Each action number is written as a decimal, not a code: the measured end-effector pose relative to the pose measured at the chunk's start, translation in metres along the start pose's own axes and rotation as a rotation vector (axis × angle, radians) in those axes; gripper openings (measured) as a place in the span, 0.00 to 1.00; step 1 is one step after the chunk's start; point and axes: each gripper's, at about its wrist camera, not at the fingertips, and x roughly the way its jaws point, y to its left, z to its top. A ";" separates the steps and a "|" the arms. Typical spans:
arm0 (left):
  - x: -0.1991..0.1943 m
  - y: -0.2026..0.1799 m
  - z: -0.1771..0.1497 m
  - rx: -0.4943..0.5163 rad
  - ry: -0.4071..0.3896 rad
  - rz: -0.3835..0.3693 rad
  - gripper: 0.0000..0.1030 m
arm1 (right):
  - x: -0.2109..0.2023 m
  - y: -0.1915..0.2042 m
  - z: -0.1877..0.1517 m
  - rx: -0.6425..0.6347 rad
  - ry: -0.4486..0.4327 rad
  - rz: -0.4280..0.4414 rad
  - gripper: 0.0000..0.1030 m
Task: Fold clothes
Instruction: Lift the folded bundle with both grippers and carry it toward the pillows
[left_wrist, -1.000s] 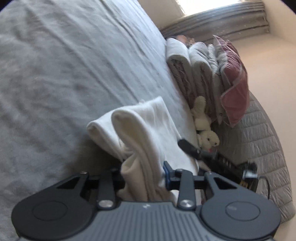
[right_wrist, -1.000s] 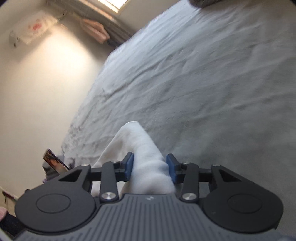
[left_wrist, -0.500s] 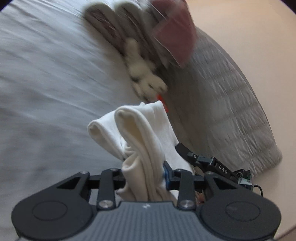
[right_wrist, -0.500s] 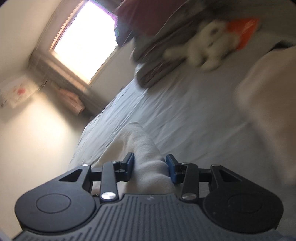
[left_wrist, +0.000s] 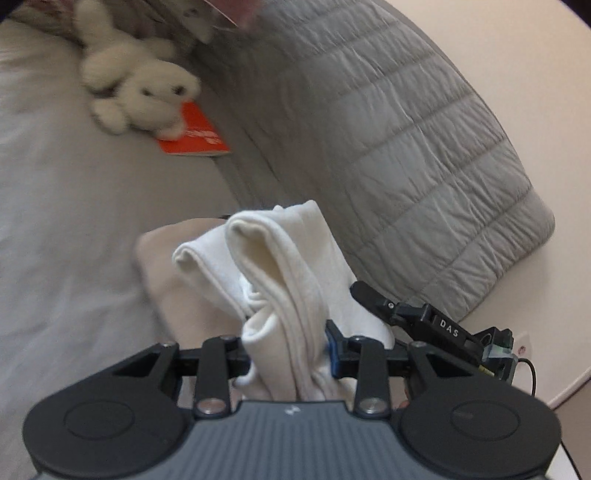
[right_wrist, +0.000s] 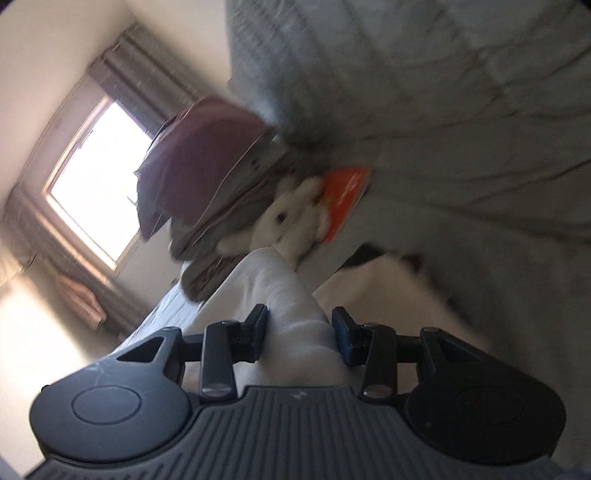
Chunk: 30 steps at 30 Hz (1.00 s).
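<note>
A folded cream-white garment (left_wrist: 280, 280) hangs bunched between the two grippers, lifted above the bed. My left gripper (left_wrist: 290, 356) is shut on one end of it, its thick folds sticking out past the pads. My right gripper (right_wrist: 299, 330) is shut on the other end of the white garment (right_wrist: 280, 291). In the left wrist view the right gripper (left_wrist: 424, 321) shows as a black tool just beyond the cloth on the right. A beige folded garment (left_wrist: 166, 273) lies on the bed right under the held one; it appears as beige cloth (right_wrist: 384, 291) in the right wrist view.
A white plush toy (left_wrist: 140, 92) lies on an orange booklet (left_wrist: 192, 136) by the grey quilted duvet (left_wrist: 406, 147). Stacked pillows with a purple one (right_wrist: 199, 162) on top stand near the window (right_wrist: 96, 177). The grey bed sheet (left_wrist: 55, 221) spreads to the left.
Both grippers have swung with the white garment across the bed toward the quilted duvet and the plush toy, rising a little. The beige folded garment has come into view beneath. Both grips are unchanged.
</note>
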 end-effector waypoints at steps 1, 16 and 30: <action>0.008 0.001 0.001 0.013 0.003 -0.005 0.33 | 0.000 -0.006 0.003 0.001 -0.011 -0.011 0.42; 0.041 0.027 -0.011 0.114 -0.062 0.083 0.52 | 0.019 -0.059 -0.016 -0.062 -0.097 -0.155 0.50; 0.069 0.010 0.012 0.456 -0.148 0.273 0.28 | 0.099 -0.005 -0.006 -0.486 -0.043 -0.293 0.44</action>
